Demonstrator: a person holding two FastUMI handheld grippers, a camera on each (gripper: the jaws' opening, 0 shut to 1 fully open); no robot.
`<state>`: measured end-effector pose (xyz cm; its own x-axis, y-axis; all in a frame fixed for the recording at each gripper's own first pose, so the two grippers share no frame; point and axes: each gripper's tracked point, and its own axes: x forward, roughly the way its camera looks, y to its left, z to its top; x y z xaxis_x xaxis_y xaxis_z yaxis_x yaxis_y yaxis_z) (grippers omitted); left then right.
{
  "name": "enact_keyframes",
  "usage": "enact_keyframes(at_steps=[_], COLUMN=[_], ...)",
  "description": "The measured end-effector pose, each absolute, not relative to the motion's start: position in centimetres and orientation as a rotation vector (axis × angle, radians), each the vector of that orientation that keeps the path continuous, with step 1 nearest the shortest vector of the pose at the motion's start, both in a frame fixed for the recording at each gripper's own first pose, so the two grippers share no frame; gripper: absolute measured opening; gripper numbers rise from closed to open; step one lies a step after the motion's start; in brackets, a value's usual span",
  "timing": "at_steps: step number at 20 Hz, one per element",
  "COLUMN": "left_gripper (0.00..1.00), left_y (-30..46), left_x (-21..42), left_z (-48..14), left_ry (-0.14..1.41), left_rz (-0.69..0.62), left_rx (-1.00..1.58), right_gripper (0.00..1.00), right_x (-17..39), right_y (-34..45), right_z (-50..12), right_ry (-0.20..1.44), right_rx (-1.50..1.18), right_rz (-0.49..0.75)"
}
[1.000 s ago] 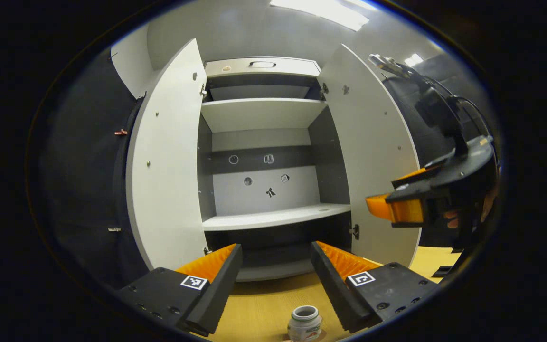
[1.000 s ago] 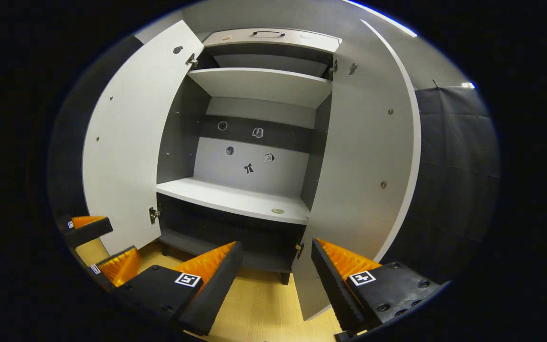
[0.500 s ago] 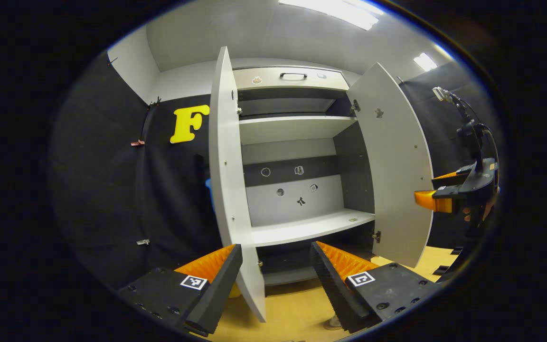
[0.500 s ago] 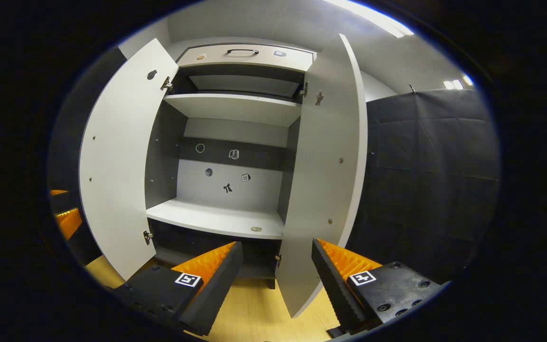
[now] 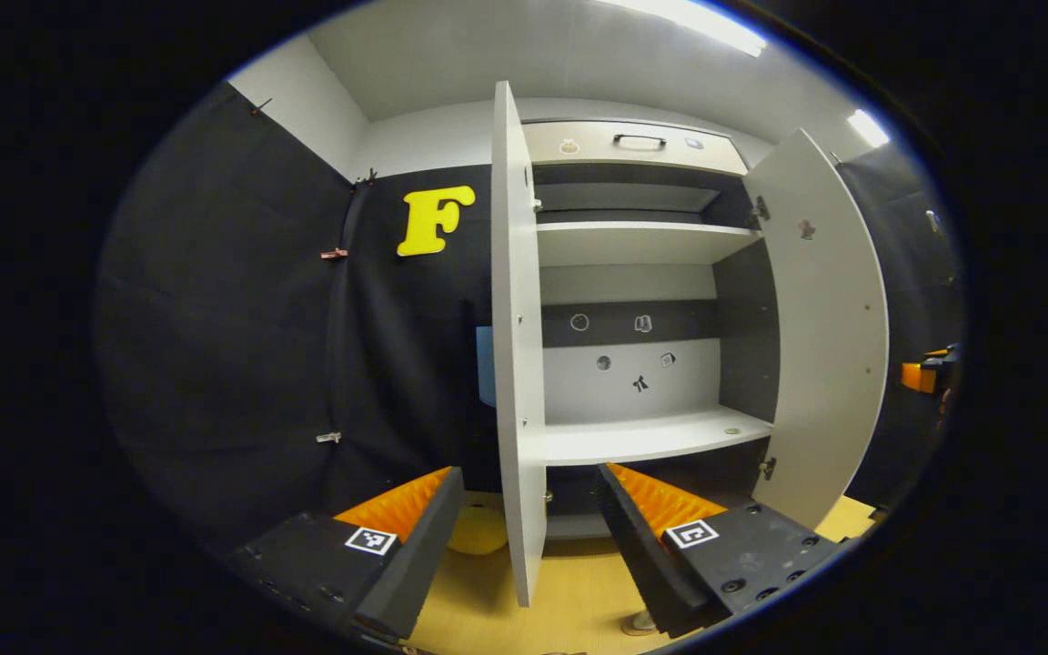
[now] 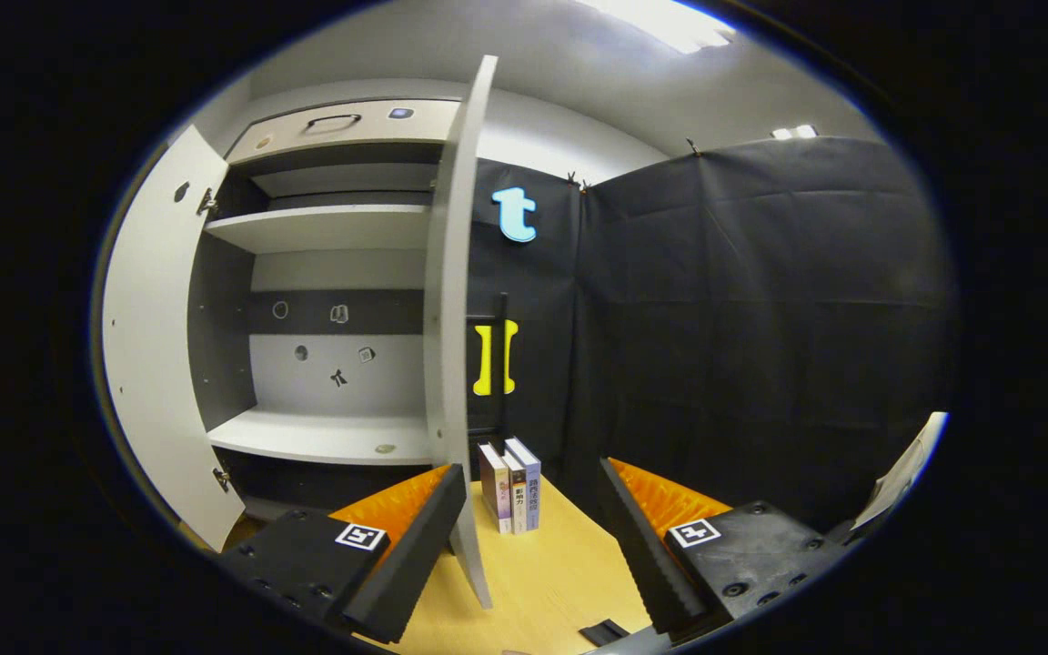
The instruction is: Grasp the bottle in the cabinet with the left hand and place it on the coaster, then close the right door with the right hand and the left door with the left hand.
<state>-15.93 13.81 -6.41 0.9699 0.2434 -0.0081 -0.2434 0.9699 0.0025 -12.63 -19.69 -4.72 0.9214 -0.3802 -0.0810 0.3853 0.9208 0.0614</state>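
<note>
1. Left gripper [image 5: 529, 473]: held level and aimed at the cabinet [image 5: 633, 282], lined up with the free edge of the left door [image 5: 519, 364], which stands edge-on between the two fingers. Fingers spread wide, pinching nothing and not touching the door.
2. Right gripper [image 6: 530, 468]: likewise level, fingers wide apart and empty. Faces the free edge of the right door [image 6: 447, 318], whose lower corner hangs just beside this gripper's left finger. Seen from the left gripper view as a small shape at the far right edge [image 5: 929, 375], beyond the right door [image 5: 824, 318].
3. Bottle [image 5: 640, 622]: out of the cabinet, down on the table [image 6: 542, 582], only a pale sliver showing at the bottom rim next to the left gripper's right finger. Cannot tell whether a coaster lies under it. Middle shelf [image 5: 651, 437] bare.
4. Also on the table: upright books [image 6: 510, 487] beyond the right door, and a yellow object [image 5: 478, 532] behind the left door.
5. Against a second ago: left gripper view swung leftward, from looking straight into the cabinet to facing the left door's edge; bottle reduced from full view to a sliver; right gripper shrunk from large and near to small and far.
6. Right gripper view swung rightward, from the interior to the right door's edge. Both doors remain open.
</note>
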Motion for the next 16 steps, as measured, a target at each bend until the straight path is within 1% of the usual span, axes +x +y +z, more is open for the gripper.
enact_keyframes(at_steps=[2,5,8,13,14,15,16], left_gripper=[0.92,0.92,0.92,0.92,0.96,0.96,0.92], left_y=[13.8,13.8,13.8,13.4,13.5,13.8,14.0], left_x=[-15.7,-15.5,-15.7,-16.0,-16.2,-16.3,-16.5], left_z=[-6.0,-5.6,-5.0,-4.8,-4.9,-4.8,-4.8], left_ry=[0.000,-0.019,-0.037,-0.040,-0.039,-0.037,-0.036], left_rz=[0.285,0.340,0.409,0.482,0.496,0.511,0.526], left_rx=[-0.037,-0.065,-0.042,-0.055,-0.043,-0.027,-0.011], right_gripper=[0.97,0.98,0.97,0.98,0.98,0.98,0.95], right_x=[-12.0,-9.5,-6.4,-2.8,-2.5,-2.2,-2.2], right_y=[-22.9,-26.2,-27.4,-25.6,-25.4,-25.5,-25.5], right_z=[-4.5,-4.3,-3.6,-3.2,-3.3,-3.4,-3.4], right_ry=[0.050,0.038,0.016,0.010,0.013,0.014,0.013], right_rx=[0.090,0.049,0.030,0.049,0.049,0.042,0.042], right_rz=[-0.439,-0.437,-0.393,-0.257,-0.239,-0.227,-0.220])
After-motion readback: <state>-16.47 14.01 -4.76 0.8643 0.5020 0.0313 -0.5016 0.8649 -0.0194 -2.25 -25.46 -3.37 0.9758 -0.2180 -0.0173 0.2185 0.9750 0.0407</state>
